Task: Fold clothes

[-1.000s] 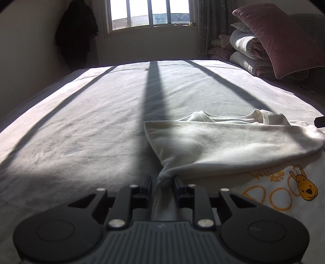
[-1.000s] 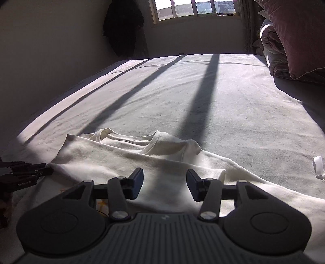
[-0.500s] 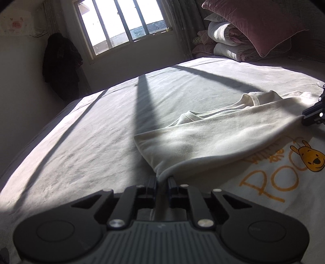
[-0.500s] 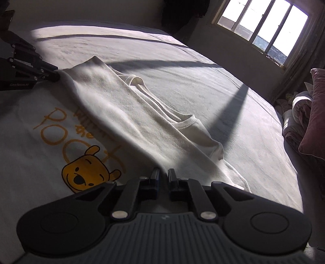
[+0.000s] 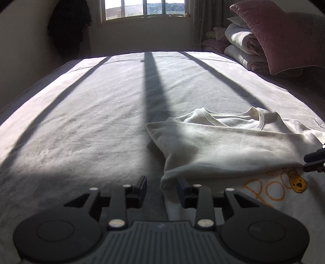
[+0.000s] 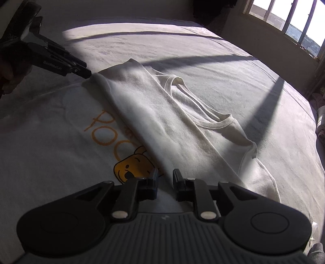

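Note:
A cream sweatshirt [image 5: 223, 146] with a yellow bear print [image 5: 298, 182] lies on the bed, its top part folded down across the chest. My left gripper [image 5: 161, 186] is open, and the left corner of the fold lies just ahead between its fingers, close to the right one. In the right wrist view the sweatshirt [image 6: 162, 111] runs diagonally. My right gripper [image 6: 165, 181] has its fingers parted by a narrow gap at the fold's other end, beside the bear print [image 6: 130, 168]. Each gripper shows in the other's view: the left gripper [image 6: 85, 72] and the right gripper [image 5: 313, 161].
The grey bed cover [image 5: 91, 121] stretches far ahead, crossed by window-bar shadows. A pink pillow [image 5: 280, 36] and folded quilts [image 5: 241, 46] are stacked at the back right. A dark garment [image 5: 67, 26] hangs by the window [image 5: 146, 8].
Both grippers closed on the fold's ends and carried it down over the chest. Now the left gripper has opened and dropped its corner, and the right gripper's fingers have parted slightly.

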A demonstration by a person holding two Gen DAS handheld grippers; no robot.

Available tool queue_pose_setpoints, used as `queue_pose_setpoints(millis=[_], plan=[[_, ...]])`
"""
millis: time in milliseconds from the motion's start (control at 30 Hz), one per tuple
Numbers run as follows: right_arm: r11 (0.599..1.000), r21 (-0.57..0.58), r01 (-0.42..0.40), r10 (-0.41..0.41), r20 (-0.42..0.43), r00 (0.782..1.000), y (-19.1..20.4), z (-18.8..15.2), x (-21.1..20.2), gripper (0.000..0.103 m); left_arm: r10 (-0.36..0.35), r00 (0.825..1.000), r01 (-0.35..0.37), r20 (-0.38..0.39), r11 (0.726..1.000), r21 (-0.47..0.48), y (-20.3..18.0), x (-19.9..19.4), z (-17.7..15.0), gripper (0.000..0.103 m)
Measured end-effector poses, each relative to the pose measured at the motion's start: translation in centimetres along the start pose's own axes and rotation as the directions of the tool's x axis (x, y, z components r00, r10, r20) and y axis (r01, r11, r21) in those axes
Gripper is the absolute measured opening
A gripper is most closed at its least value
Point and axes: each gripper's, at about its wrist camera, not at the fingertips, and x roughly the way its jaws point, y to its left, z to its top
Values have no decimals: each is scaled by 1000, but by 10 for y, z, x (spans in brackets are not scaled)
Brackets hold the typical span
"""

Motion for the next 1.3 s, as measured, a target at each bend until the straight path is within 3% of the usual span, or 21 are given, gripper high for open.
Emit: queue_pose_setpoints(millis=[33, 100, 167, 233, 300, 367, 433, 533, 700, 767, 900, 1033, 1133, 1200, 1300], plan=[[999, 42, -10, 8, 35, 999, -6, 1, -5, 43, -16, 999, 16, 30, 1000, -25, 0, -1, 3, 33], [993, 120, -9, -2, 91, 996, -13, 2, -6, 45, -41, 994, 47, 103, 998, -52, -4, -1, 3, 33], [981, 194, 0, -23, 115, 993, -17, 1, -1, 45, -77, 989, 84, 126, 995, -53, -10, 6, 3, 32], [977, 211, 18, -41, 103, 994, -18, -3, 7, 45, -77, 995, 78, 63, 997, -3, -20, 21, -4, 21], [980, 194, 45, -56, 52, 997, -19, -10, 15, 45, -13, 999, 16, -30, 995, 97, -30, 34, -14, 15], [982, 175, 67, -70, 10, 997, -21, -19, 21, 45, 10, 999, -1, -49, 985, 172, -36, 32, -16, 15], [974, 224, 44, -47, 6, 999, -30, -22, 15, 45, 5, 997, 10, -83, 983, 185, -37, 27, -12, 16], [951, 299, 75, -90, 37, 995, -43, -20, -10, 45, -18, 999, 22, -32, 991, 130, -35, 21, -9, 20], [846, 500, 184, -202, -18, 979, -75, -31, -56, 57, -48, 997, 46, 64, 998, 37, -33, 11, -3, 37], [752, 603, 268, -268, -93, 959, -95, -46, -75, 60, -61, 994, 63, 95, 998, -18, -33, 9, -2, 39], [517, 794, 319, -316, -169, 934, -120, -89, -106, 60, -125, 987, 138, 103, 982, -127, -33, 11, -4, 42], [254, 931, 263, -348, -166, 923, -134, -136, -131, 60, -155, 985, 164, 76, 978, -132, -44, 16, -9, 43], [131, 951, 279, -399, -207, 893, -133, -161, -134, 60, -166, 984, 173, 66, 976, -128, -50, 18, -11, 43], [86, 960, 265, -415, -207, 886, -130, -175, -129, 60, -172, 983, 178, 59, 976, -127, -52, 19, -12, 44], [36, 985, 167, -439, -135, 888, -126, -196, -117, 60, -163, 985, 168, 46, 978, -121, -53, 20, -14, 44]])
